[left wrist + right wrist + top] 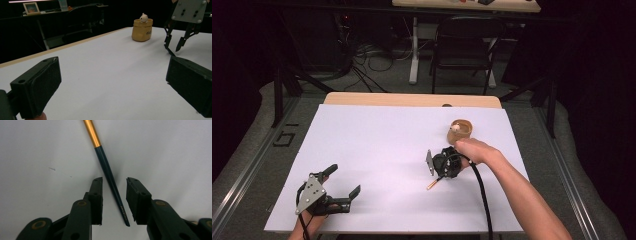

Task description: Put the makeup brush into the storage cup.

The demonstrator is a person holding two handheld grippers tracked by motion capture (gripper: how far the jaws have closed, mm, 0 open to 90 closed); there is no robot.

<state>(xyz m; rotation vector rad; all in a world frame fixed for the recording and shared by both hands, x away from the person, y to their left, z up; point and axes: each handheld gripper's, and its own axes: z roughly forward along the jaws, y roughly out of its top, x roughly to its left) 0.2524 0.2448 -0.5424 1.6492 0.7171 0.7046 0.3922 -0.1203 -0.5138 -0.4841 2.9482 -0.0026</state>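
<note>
Left claw (343, 181) sits nearest in the high view, low at the counter's (377, 135) front left corner, jaws spread wide, nothing in them. Right claw (436, 179) points down at mid-right of the white sheet, over a thin gold-ended stick (432, 185) lying flat. Tan pouch-shaped holder (460, 131) with a small white figure stands just behind the right hand (474, 150).

Left gripper view: own jaws wide apart, empty, counter (105, 75) between them. Holder (142, 30) far off, right claw (174, 47) beside it, tips near the surface.

Right gripper view: jaws partly open, straddling the dark tapered handle of what looks like a brush or pen (110, 177), gold ferrule further out. Pads not touching it yet.

Step judged: pre-grasp on the stick. Next move calls for closing squarely on the thin handle, then lifting; probably headed for the holder. Handle is narrow, could slip or roll.
</note>
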